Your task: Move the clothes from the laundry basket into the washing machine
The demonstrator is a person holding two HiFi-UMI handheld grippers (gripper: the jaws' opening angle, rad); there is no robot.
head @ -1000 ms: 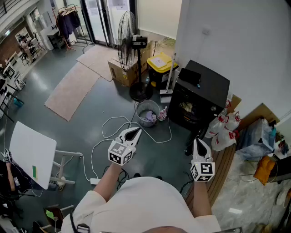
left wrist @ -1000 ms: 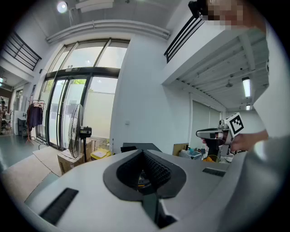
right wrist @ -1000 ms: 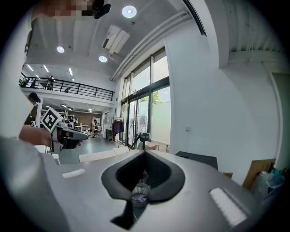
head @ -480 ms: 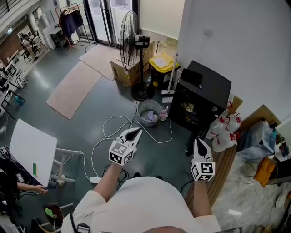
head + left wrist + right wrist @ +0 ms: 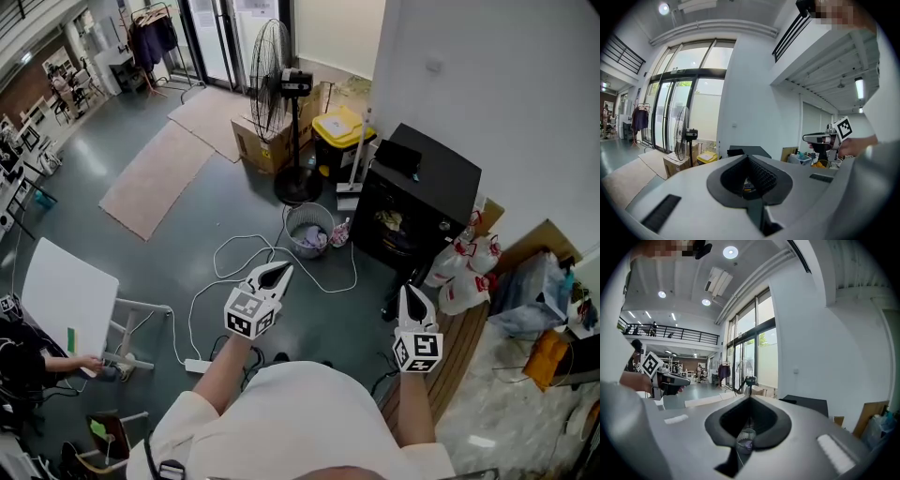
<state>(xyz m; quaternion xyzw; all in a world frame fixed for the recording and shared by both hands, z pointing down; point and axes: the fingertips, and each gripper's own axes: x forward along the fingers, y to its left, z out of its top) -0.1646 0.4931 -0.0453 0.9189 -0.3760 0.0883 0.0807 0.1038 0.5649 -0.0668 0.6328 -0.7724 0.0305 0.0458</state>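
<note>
**Not yet started: walk up to the basket**

You are at the approach step. Nothing has been picked up, and the laundry basket (image 5: 292, 217) stands on the floor (image 5: 169, 234) well ahead of you, at about 1 o'clock from your left gripper (image 5: 278, 268). The clothes (image 5: 309, 241) lie in a low heap inside it. The washing machine (image 5: 427, 178), the black box by the wall, sits at 12 o'clock from your right gripper (image 5: 409, 292), with the basket near its 9 o'clock side.

Both grippers are empty. On each, the jaws are pressed together at the tips and nothing sits in the hollow behind them.

You hold both arms out in front of your chest, elbows bent, with the grippers close to level and pointing forward. The left one angles toward the basket and the right one toward the machine's front.

The next move calls for stepping closer. Mind the white cable (image 5: 230, 253) looped on the floor between you and the basket. Then lower one gripper, spread its jaws and come down over the heap, so that you pinch cloth rather than the basket's rim.
</note>
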